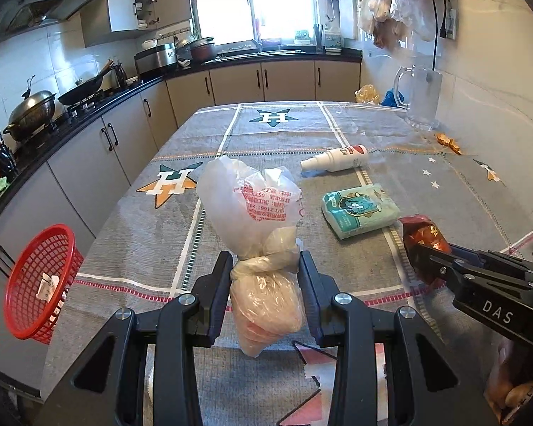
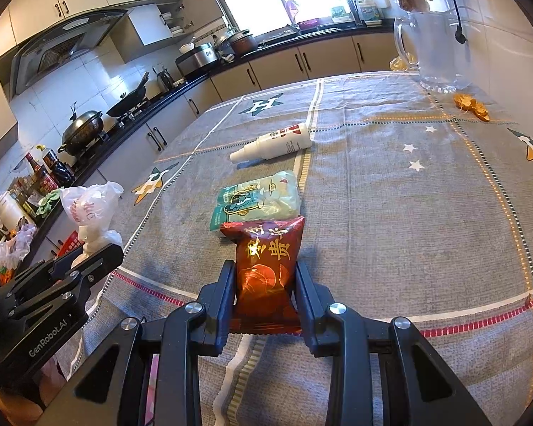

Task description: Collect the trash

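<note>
Left tool [image 1: 264, 269]: pinching a knotted plastic bag [image 1: 263, 234] at the twisted neck, both fingers pressing in from the sides. Bag hanging clear above the table [image 1: 391, 124], near the front edge; long axis upright, loose handles pointing up, filled bulb sagging below the grip.

Right tool [image 2: 263, 284]: gripping a red snack packet [image 2: 266, 262] across its lower half. Packet held just above the cloth, long axis running away from the camera, upper crimped edge pointing toward the far end of the table, lower crimp tucked back between the fingers.

Red basket [image 1: 39, 284]: sitting off the table's left edge, below table height, mouth tilting toward the table. Judging this the likely drop point for both items.

Remaining on the table: teal tissue pack [image 1: 360, 211] lying flat just beyond the packet; white spray bottle [image 1: 334, 159] lying on its side, nozzle pointing left; orange scraps [image 1: 447, 140] near the glass pitcher [image 1: 423, 97] at the far right.

Handling note, as judgement: keeping the pinch on the knot rather than the soft bulb, avoiding a swing while carrying left, centring over the basket mouth before spreading the fingers. Releasing the bag first, then bringing the packet across. Risk: the tilted rim catching the sagging bulb.
</note>
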Action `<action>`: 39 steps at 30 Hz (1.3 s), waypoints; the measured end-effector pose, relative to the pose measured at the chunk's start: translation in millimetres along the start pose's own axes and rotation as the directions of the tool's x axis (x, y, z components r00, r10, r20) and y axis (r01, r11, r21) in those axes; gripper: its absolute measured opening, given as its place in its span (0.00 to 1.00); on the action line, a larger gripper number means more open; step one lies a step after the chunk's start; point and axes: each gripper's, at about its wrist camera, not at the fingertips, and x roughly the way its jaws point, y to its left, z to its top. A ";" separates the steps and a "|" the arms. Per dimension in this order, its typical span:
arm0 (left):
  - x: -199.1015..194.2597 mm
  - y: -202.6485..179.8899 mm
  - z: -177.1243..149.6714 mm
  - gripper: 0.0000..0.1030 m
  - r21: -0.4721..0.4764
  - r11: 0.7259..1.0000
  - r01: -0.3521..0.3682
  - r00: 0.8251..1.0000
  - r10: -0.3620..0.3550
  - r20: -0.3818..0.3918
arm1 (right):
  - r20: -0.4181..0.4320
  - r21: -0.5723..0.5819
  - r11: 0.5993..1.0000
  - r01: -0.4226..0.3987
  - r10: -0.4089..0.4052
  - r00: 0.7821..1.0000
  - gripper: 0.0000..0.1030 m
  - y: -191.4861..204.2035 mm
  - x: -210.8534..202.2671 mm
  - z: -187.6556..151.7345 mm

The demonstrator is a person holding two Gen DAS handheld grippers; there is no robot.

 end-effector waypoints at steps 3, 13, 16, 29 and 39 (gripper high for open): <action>-3.5 -1.7 -0.1 0.35 0.004 1.000 -0.010 1.000 0.010 0.003 | 0.003 0.000 1.000 -0.001 0.001 1.000 0.34 0.3 -0.8 -0.2; -17.7 -2.1 -5.7 0.35 -0.005 1.000 -0.013 1.000 0.013 0.021 | 0.014 -0.001 1.000 -0.008 0.008 1.000 0.34 0.2 -2.6 -1.1; -27.2 0.2 -8.0 0.35 -0.008 1.000 -0.006 0.999 0.007 0.035 | 0.023 -0.001 1.000 -0.010 0.010 1.000 0.34 -0.1 -4.8 -1.2; -58.1 29.9 -14.6 0.35 -0.045 0.998 0.039 0.995 -0.034 0.098 | 0.025 0.023 0.999 0.027 -0.028 0.999 0.34 -1.0 -4.3 0.1; -57.1 54.8 -17.3 0.35 -0.092 0.993 0.074 0.991 -0.063 0.118 | 0.029 -0.007 0.997 0.083 -0.082 0.996 0.34 19.1 -10.9 4.4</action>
